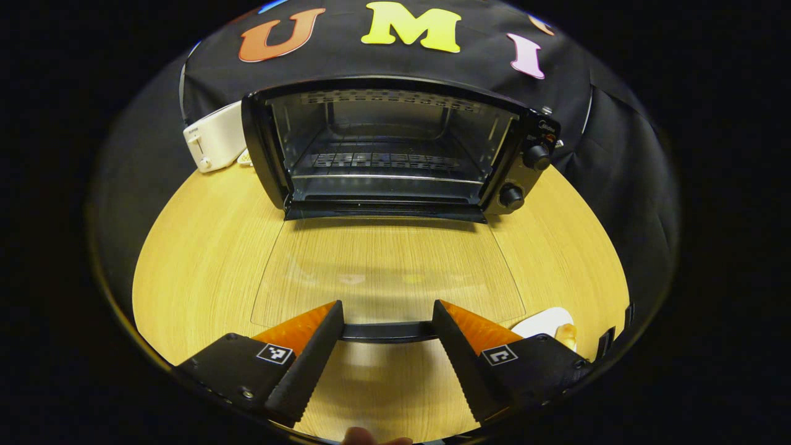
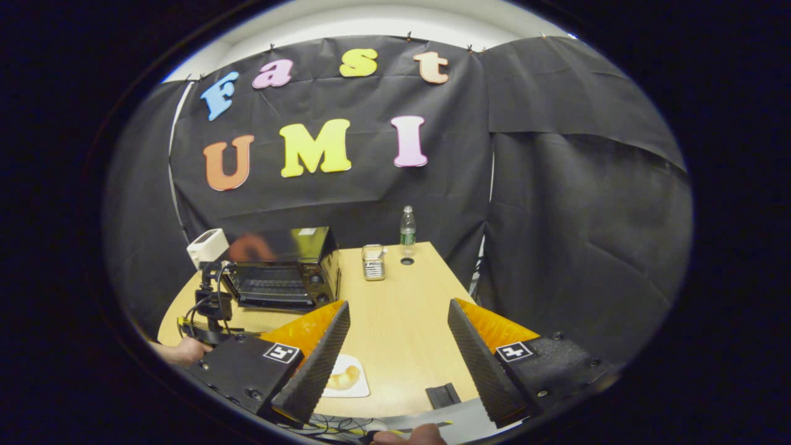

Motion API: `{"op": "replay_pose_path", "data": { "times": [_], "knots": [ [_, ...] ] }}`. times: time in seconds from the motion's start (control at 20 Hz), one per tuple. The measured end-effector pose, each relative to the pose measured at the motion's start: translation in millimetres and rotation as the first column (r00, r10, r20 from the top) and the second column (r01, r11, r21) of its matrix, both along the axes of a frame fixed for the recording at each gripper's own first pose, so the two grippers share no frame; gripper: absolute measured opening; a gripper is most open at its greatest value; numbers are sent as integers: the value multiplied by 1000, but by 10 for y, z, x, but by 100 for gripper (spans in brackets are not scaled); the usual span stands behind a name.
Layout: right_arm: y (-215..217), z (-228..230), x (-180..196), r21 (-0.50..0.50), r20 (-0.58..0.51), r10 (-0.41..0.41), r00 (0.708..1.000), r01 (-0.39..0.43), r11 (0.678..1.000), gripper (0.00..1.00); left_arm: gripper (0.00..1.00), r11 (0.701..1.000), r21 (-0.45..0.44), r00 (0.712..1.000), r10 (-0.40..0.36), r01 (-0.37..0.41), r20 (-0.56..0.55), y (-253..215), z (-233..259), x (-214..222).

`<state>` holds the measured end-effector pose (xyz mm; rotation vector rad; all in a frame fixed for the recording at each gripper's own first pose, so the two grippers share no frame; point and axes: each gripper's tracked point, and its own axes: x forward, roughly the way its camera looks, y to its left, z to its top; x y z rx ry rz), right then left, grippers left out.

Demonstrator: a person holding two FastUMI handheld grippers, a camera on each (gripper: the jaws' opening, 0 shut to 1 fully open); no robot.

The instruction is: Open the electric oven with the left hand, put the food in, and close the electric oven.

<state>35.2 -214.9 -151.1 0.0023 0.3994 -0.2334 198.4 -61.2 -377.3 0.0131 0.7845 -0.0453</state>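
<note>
In the left gripper view my left gripper [image 1: 386, 330] points level across the table [image 1: 204, 266] at the electric oven [image 1: 395, 148], which stands at twelve o'clock with its cavity bare. Its glass door [image 1: 389, 272] lies folded flat toward me. My fingers [image 1: 312, 352] stand apart, clamped on nothing, with the dark door handle [image 1: 388, 332] running between their tips; I cannot tell whether they touch it. A white toaster [image 1: 213, 142] sits at ten o'clock beside the oven. At four o'clock the rim of a white plate [image 1: 544, 321] carries the food [image 1: 567, 335], just beside my right finger.

In the right gripper view my right gripper [image 2: 398, 337] hangs high, tilted down over the table, its fingers wide apart and holding nothing. At nine o'clock a hand [image 2: 185, 351] grips the other gripper before the open oven. The croissant on the plate lies at six o'clock, below my left finger. A water bottle [image 2: 407, 230] stands at twelve.
</note>
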Motion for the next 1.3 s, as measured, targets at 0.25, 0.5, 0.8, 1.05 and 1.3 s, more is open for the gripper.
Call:
{"op": "replay_pose_path", "data": {
  "times": [0.25,0.5,0.8,1.05,1.3],
  "knots": [
    [144,-210,20,1,-57,65,996,-65,998,98,93,1000,22,996,-7,5,93,25,225,7],
    [225,-507,110,43,-99,109,989,-106,993,98,94,1000,19,976,2,-6,218,-25,832,-126],
    [434,-1307,145,172,-231,172,958,-133,976,98,93,998,-4,935,66,-69,349,-17,1614,-678],
    [631,-1943,273,268,-327,207,922,-120,956,98,93,995,-8,915,98,-103,392,104,2025,-1071],
    [789,-2433,364,322,-417,229,880,-93,942,92,93,987,-17,909,153,-159,386,263,2152,-1287]
  ]
}}
